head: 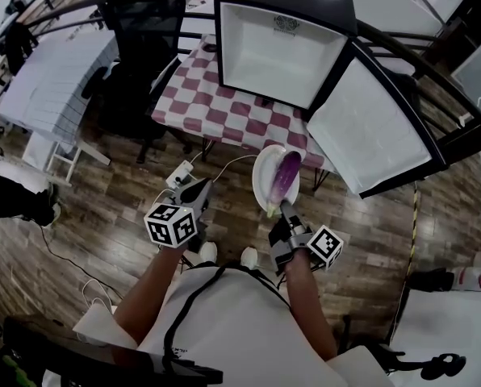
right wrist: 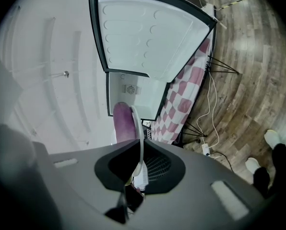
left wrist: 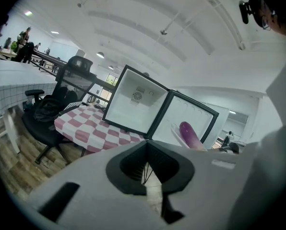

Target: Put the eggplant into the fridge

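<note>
A purple eggplant point(head: 286, 176) lies on a white plate point(head: 263, 177). My right gripper point(head: 282, 209) is shut on the plate's near rim and holds it up in front of the small fridge point(head: 281, 47), whose door point(head: 370, 127) stands wide open to the right. In the right gripper view the plate rim point(right wrist: 139, 138) runs edge-on between the jaws, with the eggplant point(right wrist: 124, 123) to its left. My left gripper point(head: 198, 193) hangs left of the plate, shut and empty. From the left gripper view the eggplant point(left wrist: 191, 134) shows before the fridge door.
The fridge stands on a table with a red-and-white checked cloth point(head: 224, 107). A black office chair point(head: 135, 47) is left of the table. A white power strip point(head: 180, 174) and cables lie on the wooden floor below. A black frame bar point(head: 434, 71) arcs overhead.
</note>
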`<state>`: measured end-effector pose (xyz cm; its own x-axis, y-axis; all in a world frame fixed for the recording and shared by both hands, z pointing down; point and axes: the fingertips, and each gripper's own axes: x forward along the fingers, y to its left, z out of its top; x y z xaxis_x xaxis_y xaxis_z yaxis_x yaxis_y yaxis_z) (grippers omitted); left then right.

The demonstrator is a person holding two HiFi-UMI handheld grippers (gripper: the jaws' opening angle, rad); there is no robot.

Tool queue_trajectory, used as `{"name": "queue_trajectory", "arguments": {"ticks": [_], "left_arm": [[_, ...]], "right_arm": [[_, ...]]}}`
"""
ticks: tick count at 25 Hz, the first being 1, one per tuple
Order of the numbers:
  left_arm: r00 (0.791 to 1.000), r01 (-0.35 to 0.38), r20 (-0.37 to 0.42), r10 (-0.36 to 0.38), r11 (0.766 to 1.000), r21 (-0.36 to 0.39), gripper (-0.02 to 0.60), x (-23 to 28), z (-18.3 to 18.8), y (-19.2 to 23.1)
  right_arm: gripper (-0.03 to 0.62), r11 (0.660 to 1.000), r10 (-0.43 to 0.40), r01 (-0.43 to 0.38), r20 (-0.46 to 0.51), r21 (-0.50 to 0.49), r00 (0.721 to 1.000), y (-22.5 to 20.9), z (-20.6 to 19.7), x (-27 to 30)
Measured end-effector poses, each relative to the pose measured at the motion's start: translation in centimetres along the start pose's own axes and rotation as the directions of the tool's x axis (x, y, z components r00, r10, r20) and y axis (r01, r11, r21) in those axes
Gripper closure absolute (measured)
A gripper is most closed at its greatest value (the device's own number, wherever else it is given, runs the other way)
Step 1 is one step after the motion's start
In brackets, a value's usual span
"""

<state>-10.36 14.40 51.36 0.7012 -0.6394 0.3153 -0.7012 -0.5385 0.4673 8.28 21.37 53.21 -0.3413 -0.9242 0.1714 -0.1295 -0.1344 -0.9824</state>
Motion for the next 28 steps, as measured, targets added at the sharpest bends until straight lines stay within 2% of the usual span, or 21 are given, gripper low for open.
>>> {"name": "queue_trajectory", "arguments": {"ticks": [7,21,28], "left_arm": [[1.000,-0.016,-0.005,0.016,1.000,-0.008,0.581,0.3,-0.5,0.1],[1.000,-0.014,0.010,0.014,1.000,0.003,0.581,3.0,-1.6,-3.0],[0.999,-0.045,0.030,0.045,0.999,0.010,0.581,3.6,-2.2,-4.0]], "right_arm": [[0.566,0.999,-0.017,0.017,-0.012,-0.029,1.000,-0.1,0.7,-0.5],[0.566,0.997,-0.055,0.054,-0.020,-0.046,0.998,-2.0,3.9,-2.6],[0.565,0.996,-0.065,0.062,-0.051,-0.063,0.997,-3.1,5.7,-3.7]]}}
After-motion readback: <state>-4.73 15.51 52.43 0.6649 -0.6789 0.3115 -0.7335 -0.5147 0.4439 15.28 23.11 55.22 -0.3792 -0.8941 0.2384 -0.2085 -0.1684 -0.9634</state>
